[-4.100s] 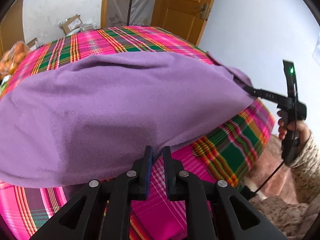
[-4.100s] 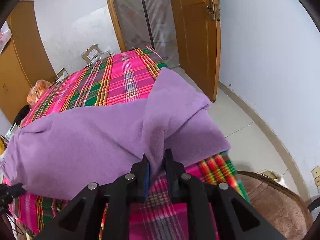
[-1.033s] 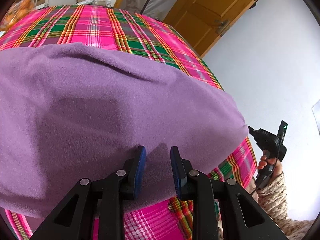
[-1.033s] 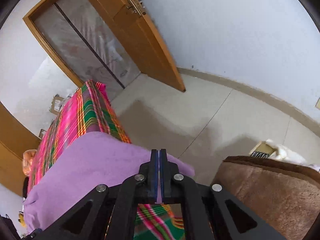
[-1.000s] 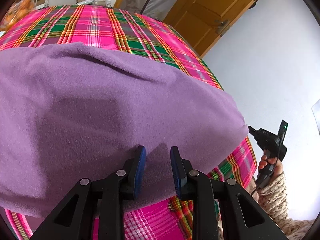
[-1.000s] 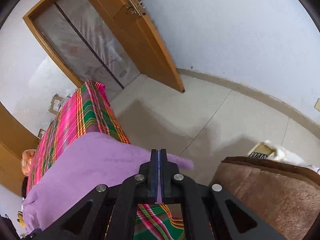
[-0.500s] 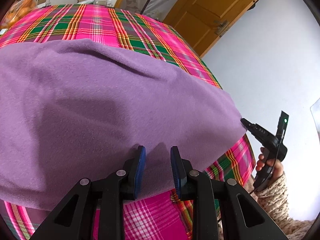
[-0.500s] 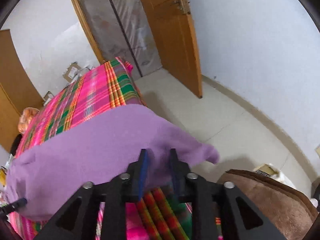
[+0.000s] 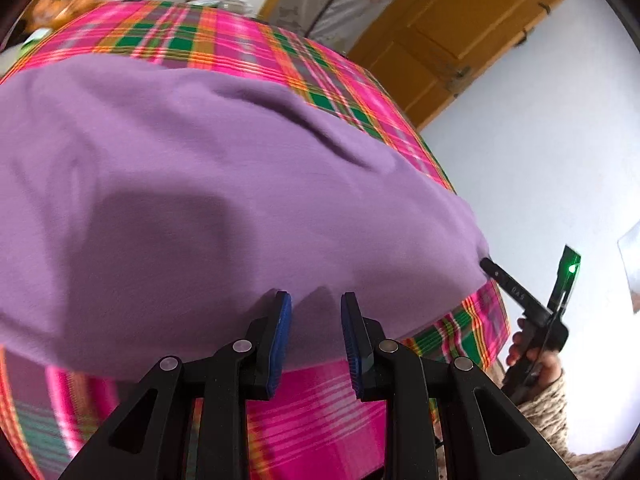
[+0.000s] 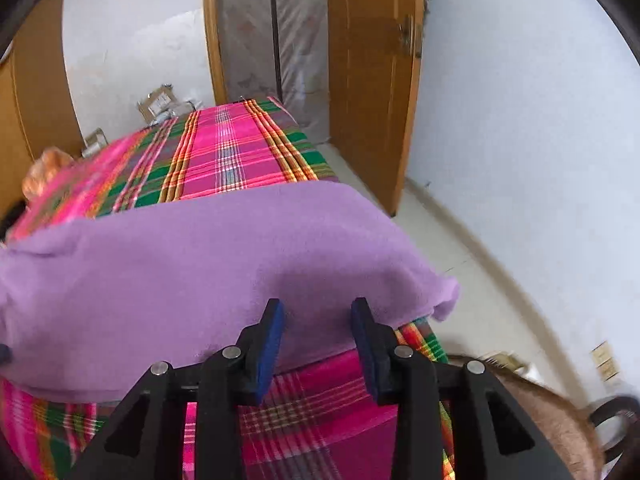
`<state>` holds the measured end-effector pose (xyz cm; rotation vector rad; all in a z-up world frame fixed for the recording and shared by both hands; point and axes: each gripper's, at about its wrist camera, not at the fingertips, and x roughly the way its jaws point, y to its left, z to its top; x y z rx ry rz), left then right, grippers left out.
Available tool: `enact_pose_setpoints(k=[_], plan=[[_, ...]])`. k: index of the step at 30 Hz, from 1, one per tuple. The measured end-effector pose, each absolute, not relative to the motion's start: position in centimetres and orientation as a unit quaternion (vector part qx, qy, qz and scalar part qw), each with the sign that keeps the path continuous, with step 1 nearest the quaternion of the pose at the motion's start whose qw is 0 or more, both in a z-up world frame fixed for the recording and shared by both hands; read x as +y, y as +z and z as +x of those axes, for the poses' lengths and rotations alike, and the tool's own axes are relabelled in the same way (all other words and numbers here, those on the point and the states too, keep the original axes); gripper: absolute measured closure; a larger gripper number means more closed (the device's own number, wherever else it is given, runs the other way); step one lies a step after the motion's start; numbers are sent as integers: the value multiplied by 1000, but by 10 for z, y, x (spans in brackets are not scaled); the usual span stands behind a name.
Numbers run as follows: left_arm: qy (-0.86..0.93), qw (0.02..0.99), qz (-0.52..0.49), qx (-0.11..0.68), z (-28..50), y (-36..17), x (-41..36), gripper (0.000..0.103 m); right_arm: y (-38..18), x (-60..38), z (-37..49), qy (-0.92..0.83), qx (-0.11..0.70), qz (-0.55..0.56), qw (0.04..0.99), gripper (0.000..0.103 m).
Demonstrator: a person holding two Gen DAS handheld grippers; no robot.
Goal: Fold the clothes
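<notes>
Left wrist view: the left gripper (image 9: 316, 316) was seen with its blue-padded fingers parted to a moderate gap, nothing held between them, the tips set just above the near edge of the purple garment (image 9: 208, 200); whether the pads touched the cloth could not be told. The garment was laid flat on the plaid bedcover (image 9: 320, 412), its long axis running across the bed from side to side, its near edge lying close to the bed's near edge. At the garment's right end the right gripper (image 9: 490, 266) was seen with its tip at the cloth's corner, held by a hand (image 9: 532, 360) in a knitted sleeve (image 9: 548, 404) beside the bed.

In the right wrist view the right gripper (image 10: 318, 322) was shown with its fingers spread rather wide and empty, poised over the garment's (image 10: 192, 272) near edge, pointed along the bedcover (image 10: 236, 148) toward the wooden door (image 10: 368, 80). The garment's right corner hung slightly past the bed's side.
</notes>
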<state>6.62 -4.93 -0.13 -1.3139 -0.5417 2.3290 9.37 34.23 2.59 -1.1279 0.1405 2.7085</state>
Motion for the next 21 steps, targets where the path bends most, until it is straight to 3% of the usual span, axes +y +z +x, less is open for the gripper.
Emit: enact_pose_setpoints(k=[9, 21], plan=[[853, 113, -456, -227, 59, 5, -128, 77, 64, 270, 64, 932, 25, -362, 0, 67], [862, 2, -448, -237, 48, 26, -222, 77, 62, 156, -16, 892, 62, -401, -200, 67]])
